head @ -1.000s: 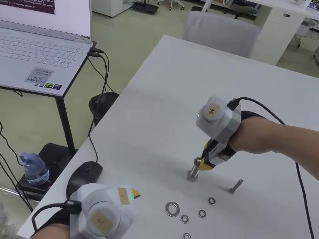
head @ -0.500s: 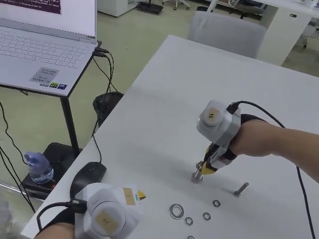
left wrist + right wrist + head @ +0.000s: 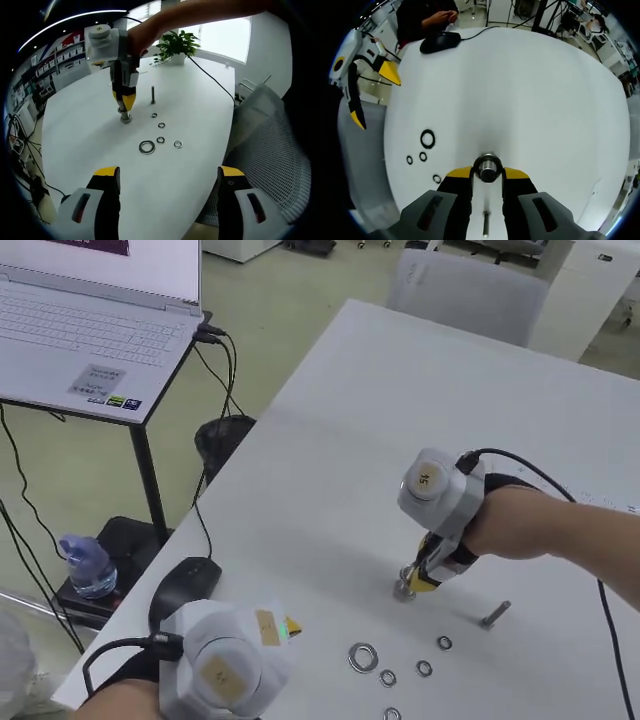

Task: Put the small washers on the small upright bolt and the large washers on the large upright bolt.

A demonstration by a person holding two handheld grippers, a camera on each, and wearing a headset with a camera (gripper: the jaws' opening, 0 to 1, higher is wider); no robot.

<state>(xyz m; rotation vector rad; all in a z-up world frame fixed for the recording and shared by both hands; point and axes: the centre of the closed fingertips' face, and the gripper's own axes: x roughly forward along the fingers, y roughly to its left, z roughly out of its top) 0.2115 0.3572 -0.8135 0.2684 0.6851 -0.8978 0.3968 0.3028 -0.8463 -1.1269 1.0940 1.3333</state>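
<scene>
White table (image 3: 330,440) in a lab sort of room, with a laptop (image 3: 90,330) on a stand off to one side.

Head view: the right gripper (image 3: 413,583) points down, its tips right at the top of the big bolt (image 3: 404,591), which stands on its head. The small bolt (image 3: 495,615) stands just behind that gripper, back towards the wrist. The big washer (image 3: 363,657) and four small washers (image 3: 424,669) lie loose on the table off to the gripper's side, near both bolts but not touching either.

Left gripper view: the left gripper (image 3: 169,172) is wide open with nothing in it, and it sits well back from everything. The washers lie ahead of its jaws and the two bolts are beyond them.

Right gripper view: the jaws are pinched in narrow and touch both sides of the big bolt's round top. It's not possible to tell if a washer is already sitting there. The loose washers are off to the jaws' left.

As for what could go wrong, the big bolt looks like it's only balanced on its head. If the jaws let go unevenly or drag sideways, they could tip it. The small bolt is so close behind that a careless pull backwards could knock it flat too. A washer dropped crooked might hang up on the threads instead of sliding down.
</scene>
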